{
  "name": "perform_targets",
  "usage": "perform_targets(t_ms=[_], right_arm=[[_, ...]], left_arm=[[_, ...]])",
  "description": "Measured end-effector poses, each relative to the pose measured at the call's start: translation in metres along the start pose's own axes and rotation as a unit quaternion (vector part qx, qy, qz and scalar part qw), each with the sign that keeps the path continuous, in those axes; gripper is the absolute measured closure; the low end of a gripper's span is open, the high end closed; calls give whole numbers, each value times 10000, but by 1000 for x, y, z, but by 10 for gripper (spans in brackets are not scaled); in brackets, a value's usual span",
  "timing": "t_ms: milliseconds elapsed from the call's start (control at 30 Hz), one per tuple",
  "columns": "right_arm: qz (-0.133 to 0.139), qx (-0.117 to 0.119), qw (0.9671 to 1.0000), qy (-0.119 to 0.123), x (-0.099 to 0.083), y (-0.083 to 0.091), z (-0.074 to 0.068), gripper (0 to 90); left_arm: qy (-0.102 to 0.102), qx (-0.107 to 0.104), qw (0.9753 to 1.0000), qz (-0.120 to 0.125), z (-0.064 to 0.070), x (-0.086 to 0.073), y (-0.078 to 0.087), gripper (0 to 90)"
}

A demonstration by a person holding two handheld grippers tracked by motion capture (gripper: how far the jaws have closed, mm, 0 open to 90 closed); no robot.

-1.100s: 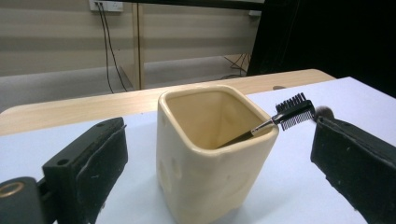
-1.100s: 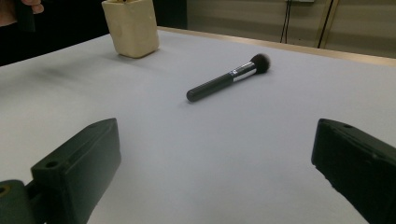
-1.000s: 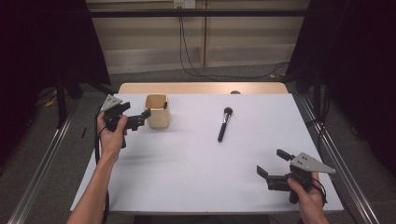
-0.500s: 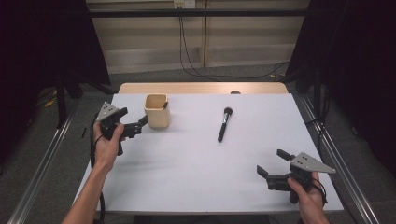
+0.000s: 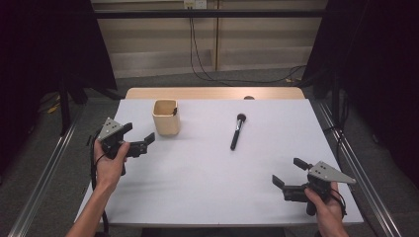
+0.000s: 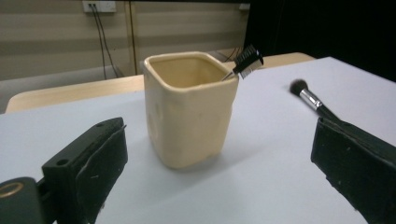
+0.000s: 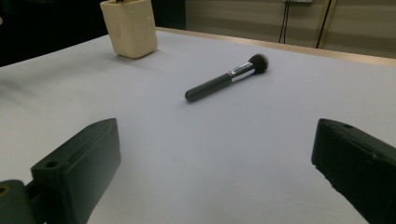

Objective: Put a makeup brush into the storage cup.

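Observation:
A cream square cup (image 5: 166,117) (image 6: 189,113) (image 7: 130,27) stands upright at the back left of the white table (image 5: 207,182). A small black comb brush (image 6: 246,60) leans out of its rim. A black makeup brush (image 5: 236,132) (image 7: 226,77) (image 6: 310,101) lies flat near the middle, bristles toward the far edge. My left gripper (image 5: 138,139) (image 6: 224,172) is open, held just in front and left of the cup, jaws empty. My right gripper (image 5: 289,174) (image 7: 212,172) is open near the front right corner, well short of the brush, with nothing between its jaws.
A wooden tabletop edge (image 5: 212,93) shows behind the white surface. Metal rails (image 5: 44,182) run along both sides of the table. Cables (image 5: 197,44) hang down the back wall. Dark curtains stand at the left and right.
My left gripper has drawn back from the cup toward the near left and dropped lower. The right gripper, the cup and the makeup brush stay where they were.

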State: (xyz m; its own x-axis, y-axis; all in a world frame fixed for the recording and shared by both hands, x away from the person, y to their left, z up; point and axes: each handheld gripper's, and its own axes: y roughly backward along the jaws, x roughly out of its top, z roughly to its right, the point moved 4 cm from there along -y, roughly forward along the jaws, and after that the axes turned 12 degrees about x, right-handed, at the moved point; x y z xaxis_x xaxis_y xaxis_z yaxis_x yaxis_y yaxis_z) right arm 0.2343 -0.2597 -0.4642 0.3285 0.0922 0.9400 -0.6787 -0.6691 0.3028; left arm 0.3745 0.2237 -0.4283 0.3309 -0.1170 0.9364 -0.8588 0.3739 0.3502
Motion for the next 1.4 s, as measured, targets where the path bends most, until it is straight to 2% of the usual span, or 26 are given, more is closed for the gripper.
perform_targets(t_ms=[100, 167, 200, 233, 267, 500, 533, 800, 867, 967, 1067, 1167, 1267, 1300, 1400], right_arm=[[-7, 12, 10000, 24, 0, 0, -1, 9], [-10, 13, 10000, 26, 0, 0, -1, 9], [-11, 5, 10000, 23, 0, 0, -1, 9], [-1, 0, 10000, 13, 0, 0, 0, 9], [-1, -1, 10000, 18, 0, 0, 0, 9], [-21, 6, 10000, 11, 1, -3, 0, 9], [-23, 8, 10000, 5, 1, -3, 0, 8], [-21, -24, 10000, -24, 2, -6, 0, 8], [-45, -2, 10000, 0, 2, -8, -1, 8], [-15, 12, 10000, -14, 2, -9, -1, 8], [31, -12, 10000, -38, 2, -8, 0, 8], [91, -34, 9999, -43, 2, -6, 0, 8], [99, -45, 9999, -33, 1, -4, -1, 7], [101, -54, 9999, -30, 1, -3, -1, 7], [111, -87, 9999, -81, 1, -2, 0, 8]], left_arm=[[18, -99, 9999, -1, 1, -7, 7, 28], [28, -49, 10000, 56, 2, -10, 11, 29], [96, -9, 9999, 59, 2, -12, 13, 35], [115, 54, 9999, 35, 2, -14, 14, 41], [117, 143, 9998, 113, 2, -16, 17, 41], [78, 122, 9996, 237, 2, -22, 33, 42], [119, 130, 9995, 249, 3, -23, 35, 43], [111, 186, 9994, 268, 3, -32, 57, 37], [89, 116, 9996, 228, 4, -32, 62, 33], [85, 216, 9995, 227, 7, -34, 72, 32], [53, 187, 9996, 200, 10, -39, 80, 30], [83, 171, 9995, 233, 16, -43, 85, 31], [21, 148, 9996, 250, 21, -46, 87, 31], [-35, 101, 9997, 226, 22, -47, 87, 31], [-19, 80, 9996, 254, 22, -49, 86, 30]])
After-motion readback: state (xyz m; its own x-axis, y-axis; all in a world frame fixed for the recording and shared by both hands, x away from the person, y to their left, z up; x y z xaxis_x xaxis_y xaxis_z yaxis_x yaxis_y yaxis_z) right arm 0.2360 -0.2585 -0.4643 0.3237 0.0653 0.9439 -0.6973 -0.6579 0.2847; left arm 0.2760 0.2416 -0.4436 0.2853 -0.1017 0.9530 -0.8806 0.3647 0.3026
